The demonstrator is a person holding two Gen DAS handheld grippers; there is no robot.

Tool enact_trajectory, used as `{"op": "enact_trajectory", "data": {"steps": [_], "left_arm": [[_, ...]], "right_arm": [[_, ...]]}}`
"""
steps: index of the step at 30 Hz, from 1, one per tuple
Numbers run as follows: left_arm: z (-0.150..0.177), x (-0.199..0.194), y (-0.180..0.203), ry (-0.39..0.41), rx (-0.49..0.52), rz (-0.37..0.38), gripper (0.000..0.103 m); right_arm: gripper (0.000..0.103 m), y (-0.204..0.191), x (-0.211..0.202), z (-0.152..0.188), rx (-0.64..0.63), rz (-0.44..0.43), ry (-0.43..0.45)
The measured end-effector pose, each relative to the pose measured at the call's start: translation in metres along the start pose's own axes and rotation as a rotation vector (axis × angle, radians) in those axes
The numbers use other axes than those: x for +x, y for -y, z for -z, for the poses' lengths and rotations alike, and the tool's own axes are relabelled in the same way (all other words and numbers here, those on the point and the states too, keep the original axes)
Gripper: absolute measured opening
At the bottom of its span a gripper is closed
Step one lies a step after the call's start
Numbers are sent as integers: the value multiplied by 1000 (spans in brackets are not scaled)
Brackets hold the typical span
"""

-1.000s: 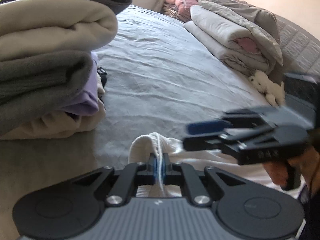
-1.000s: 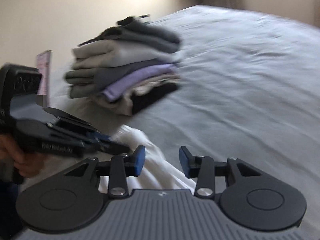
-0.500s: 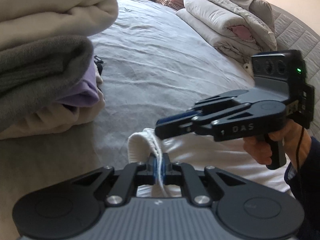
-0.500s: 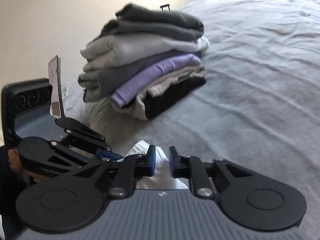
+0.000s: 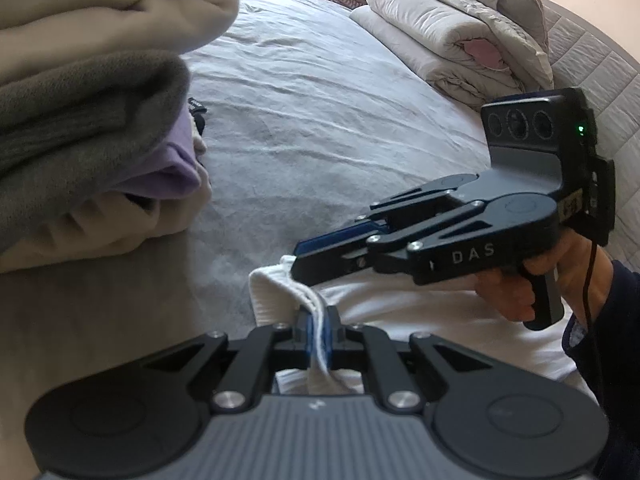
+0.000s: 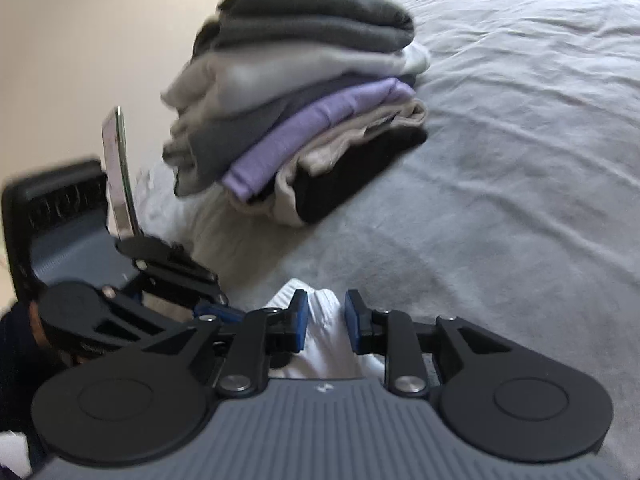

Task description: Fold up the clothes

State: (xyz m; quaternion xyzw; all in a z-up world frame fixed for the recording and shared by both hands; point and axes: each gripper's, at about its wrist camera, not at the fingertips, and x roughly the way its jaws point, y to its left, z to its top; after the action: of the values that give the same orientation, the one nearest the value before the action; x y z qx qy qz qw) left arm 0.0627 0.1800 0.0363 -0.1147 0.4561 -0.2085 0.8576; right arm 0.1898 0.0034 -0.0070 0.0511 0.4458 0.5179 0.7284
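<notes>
Grey bed (image 5: 320,92) — folded duvets (image 5: 452,36) left view only; stack's black garment (image 6: 352,172) right view only.

Counted: two grippers, left gripper (image 5: 317,332) and right gripper (image 6: 326,320); one white garment (image 5: 400,304); one stack of folded clothes (image 6: 304,120), upper centre; one heap of bedding (image 5: 452,28), upper right.

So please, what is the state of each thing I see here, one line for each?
left tool: shut on the white garment's edge.
right tool: jaws part open, white cloth between them, pads not clearly pressing.
white garment: unfolded, lying flat on the bed.
stack of clothes: folded, piled.
grey sheet: spread, wrinkled.
bedding: heaped.
</notes>
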Motion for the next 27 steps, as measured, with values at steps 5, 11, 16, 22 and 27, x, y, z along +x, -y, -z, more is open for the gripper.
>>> {"op": "enact_trajectory", "data": {"steps": [5,11,16,22,27], "left_arm": [[-1,-3,-2,7,-2,16,7],[-2,-3,-8,6,-19,45,7],[-2,-2,-11,7,-30,54,8],[-5,-4,-11,12,-38,47,11],[-7,-19,-17,80,-74,25,44]], "right_arm": [[9,-12,-13,-3,-65,37,56],[7,-35,-6,-11,-188,121,77],[1,-40,4,-20,-224,117,33],[41,-24,-19,-15,-157,97,51],[42,-1,-24,2,-37,35,69]]}}
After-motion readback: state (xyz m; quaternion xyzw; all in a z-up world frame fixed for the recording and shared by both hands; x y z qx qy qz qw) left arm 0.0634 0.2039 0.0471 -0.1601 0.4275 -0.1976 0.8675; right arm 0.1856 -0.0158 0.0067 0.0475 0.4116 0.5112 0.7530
